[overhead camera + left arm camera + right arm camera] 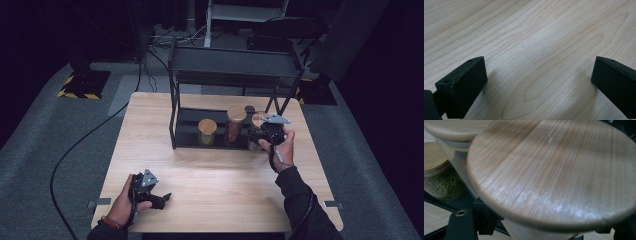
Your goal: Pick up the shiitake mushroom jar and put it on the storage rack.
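wooden table (pixel 215 175) | right tool (pixel 263 135) clenched on wood-lidded jar (pixel 554 170) | left tool (pixel 536 82) released, jaws wide over bare wood

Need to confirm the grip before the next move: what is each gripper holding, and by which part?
The right gripper grips a wooden-lidded jar by its body just under the lid, at the black rack. The left gripper is open over the table, holding nothing.
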Available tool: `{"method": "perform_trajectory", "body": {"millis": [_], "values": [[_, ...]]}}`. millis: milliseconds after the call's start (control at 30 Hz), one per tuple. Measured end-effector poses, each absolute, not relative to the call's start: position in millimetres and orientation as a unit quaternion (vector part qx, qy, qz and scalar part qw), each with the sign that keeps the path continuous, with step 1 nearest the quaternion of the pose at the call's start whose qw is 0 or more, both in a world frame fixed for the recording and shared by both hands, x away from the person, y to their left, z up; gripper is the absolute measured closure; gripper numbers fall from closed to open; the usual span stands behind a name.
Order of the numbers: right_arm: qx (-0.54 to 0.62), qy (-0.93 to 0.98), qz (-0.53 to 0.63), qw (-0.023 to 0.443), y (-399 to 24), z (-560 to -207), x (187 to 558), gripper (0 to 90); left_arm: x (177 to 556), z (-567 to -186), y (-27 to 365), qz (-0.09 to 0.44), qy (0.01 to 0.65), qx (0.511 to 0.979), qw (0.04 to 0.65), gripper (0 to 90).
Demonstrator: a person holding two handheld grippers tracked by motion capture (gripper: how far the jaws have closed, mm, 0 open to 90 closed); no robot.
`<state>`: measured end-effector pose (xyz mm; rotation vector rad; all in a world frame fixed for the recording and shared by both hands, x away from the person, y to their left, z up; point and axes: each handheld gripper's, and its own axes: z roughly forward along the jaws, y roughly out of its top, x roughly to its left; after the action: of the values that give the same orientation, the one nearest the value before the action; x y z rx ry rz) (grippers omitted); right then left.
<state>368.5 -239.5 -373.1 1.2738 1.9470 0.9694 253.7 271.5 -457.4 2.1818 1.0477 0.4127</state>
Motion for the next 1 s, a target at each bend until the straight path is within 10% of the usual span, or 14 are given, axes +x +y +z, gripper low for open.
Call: {"method": "perform_trajectory", "body": {"millis": [1000], "values": [[0.519,0.712,0.360,0.307,-232.8,-385.3,393.3,24.6,253.7,-457.4,271.5,0.158,0.402,0.837,0.336,0.2]]}}
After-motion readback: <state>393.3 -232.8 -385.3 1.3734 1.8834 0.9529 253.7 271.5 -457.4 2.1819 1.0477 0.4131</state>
